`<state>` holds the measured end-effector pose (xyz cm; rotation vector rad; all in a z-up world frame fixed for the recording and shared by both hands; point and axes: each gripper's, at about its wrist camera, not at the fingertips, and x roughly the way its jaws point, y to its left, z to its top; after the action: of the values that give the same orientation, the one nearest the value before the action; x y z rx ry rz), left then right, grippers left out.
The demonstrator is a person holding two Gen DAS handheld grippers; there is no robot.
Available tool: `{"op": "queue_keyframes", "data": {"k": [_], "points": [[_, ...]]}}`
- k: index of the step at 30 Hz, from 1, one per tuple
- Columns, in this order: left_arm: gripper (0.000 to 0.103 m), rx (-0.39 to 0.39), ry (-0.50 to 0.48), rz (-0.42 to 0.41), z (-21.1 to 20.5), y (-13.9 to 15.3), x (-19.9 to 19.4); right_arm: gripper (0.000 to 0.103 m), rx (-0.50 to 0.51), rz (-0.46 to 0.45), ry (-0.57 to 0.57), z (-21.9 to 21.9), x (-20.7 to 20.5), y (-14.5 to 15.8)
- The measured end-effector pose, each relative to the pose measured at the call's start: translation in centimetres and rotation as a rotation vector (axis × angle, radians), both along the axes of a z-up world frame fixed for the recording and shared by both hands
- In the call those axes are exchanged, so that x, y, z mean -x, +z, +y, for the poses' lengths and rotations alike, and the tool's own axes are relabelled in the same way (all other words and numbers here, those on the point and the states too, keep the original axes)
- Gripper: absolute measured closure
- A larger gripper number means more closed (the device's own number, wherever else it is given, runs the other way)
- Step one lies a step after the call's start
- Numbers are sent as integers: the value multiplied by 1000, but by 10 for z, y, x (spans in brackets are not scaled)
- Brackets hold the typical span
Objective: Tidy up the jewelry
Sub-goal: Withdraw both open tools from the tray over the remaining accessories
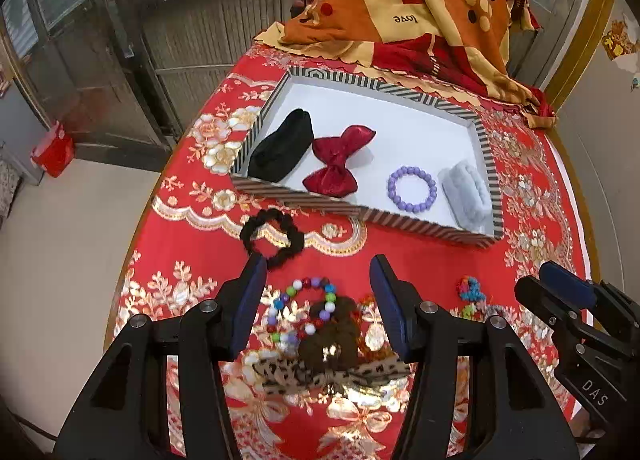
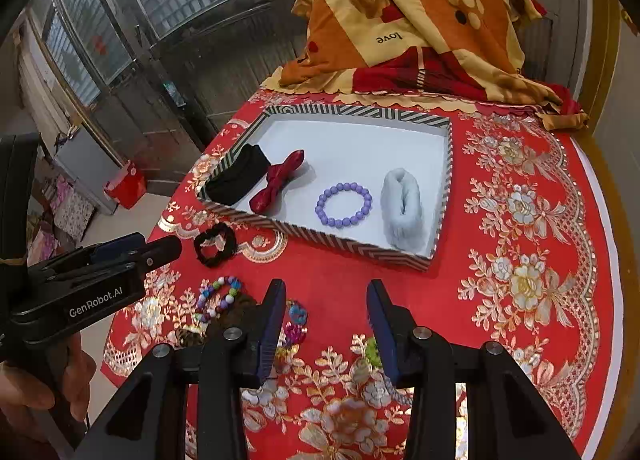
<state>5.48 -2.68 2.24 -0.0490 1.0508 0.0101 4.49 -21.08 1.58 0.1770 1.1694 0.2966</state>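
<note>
Gleaming purple bead bracelet (image 1: 412, 189), round.

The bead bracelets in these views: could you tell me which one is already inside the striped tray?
The purple bracelet, all one colour, lies in the striped tray beside the grey scrunchie. The multicoloured bracelet is still on the red cloth.

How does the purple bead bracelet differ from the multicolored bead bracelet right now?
The purple bracelet lies inside the striped tray; the multicolored bracelet lies outside it, on the red cloth. The purple one is a single color; the other mixes several. The purple one lies alone; the multicolored one overlaps a brown scrunchie. Both are round bead loops lying flat.
</note>
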Motion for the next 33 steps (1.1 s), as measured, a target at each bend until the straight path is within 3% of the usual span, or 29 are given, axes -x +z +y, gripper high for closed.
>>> {"op": "queue_keyframes", "data": {"k": [33], "points": [[50,-6,22,-1,-15,3,48,61,1,5,14,-22,41,9]]}}
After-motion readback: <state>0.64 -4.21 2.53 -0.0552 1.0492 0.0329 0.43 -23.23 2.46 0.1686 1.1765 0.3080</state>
